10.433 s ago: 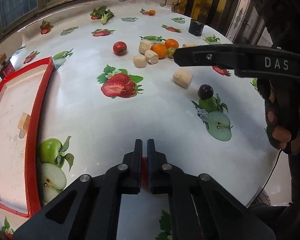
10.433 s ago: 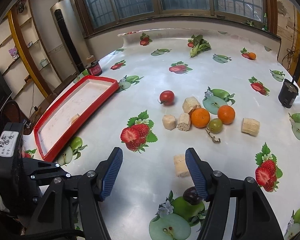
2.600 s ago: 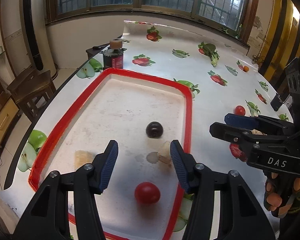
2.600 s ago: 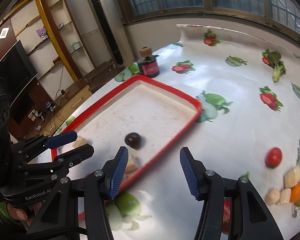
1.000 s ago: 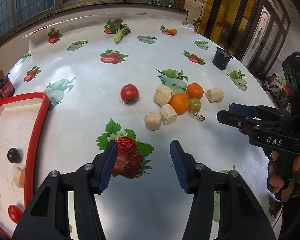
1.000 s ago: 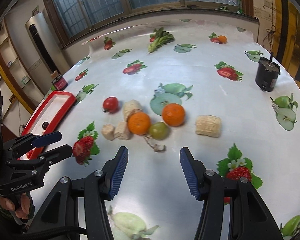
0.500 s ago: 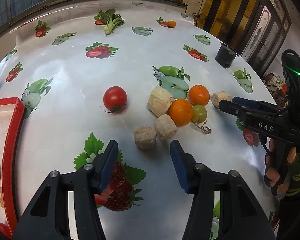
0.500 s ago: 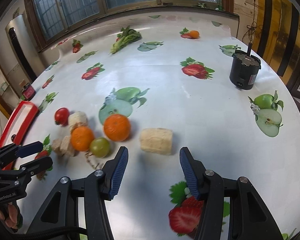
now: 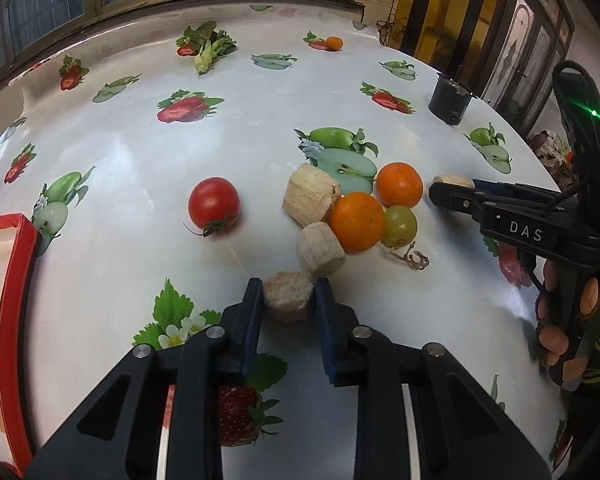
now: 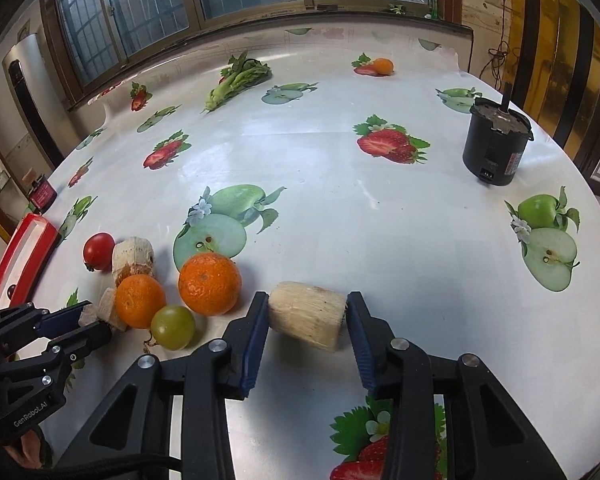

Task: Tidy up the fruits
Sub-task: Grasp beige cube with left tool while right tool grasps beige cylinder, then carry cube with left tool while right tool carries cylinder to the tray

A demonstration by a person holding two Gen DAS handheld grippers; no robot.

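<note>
My left gripper (image 9: 287, 286) is shut on a small beige chunk (image 9: 287, 300) lying on the fruit-print tablecloth. Just beyond it sit two more beige chunks (image 9: 322, 250), two oranges (image 9: 358, 222), a green grape (image 9: 399, 226) and a red tomato (image 9: 214, 204). In the right wrist view my right gripper (image 10: 308, 300) straddles a larger beige chunk (image 10: 306, 320) and its jaws are closing. The left pad touches the chunk; a thin gap shows at the right pad. The left gripper (image 10: 88, 324) appears there at the lower left, beside an orange (image 10: 140, 300).
The red tray (image 9: 18, 280) lies at the left edge with a dark fruit and a beige piece showing in it. A black cylinder (image 10: 496, 148) stands at the far right. A small dark jar (image 10: 42, 194) stands beyond the tray. The table edge curves close on the right.
Both grippers have sunk toward the table and moved forward. The left jaws have closed on the small beige chunk, and the right jaws have narrowed around the larger one.
</note>
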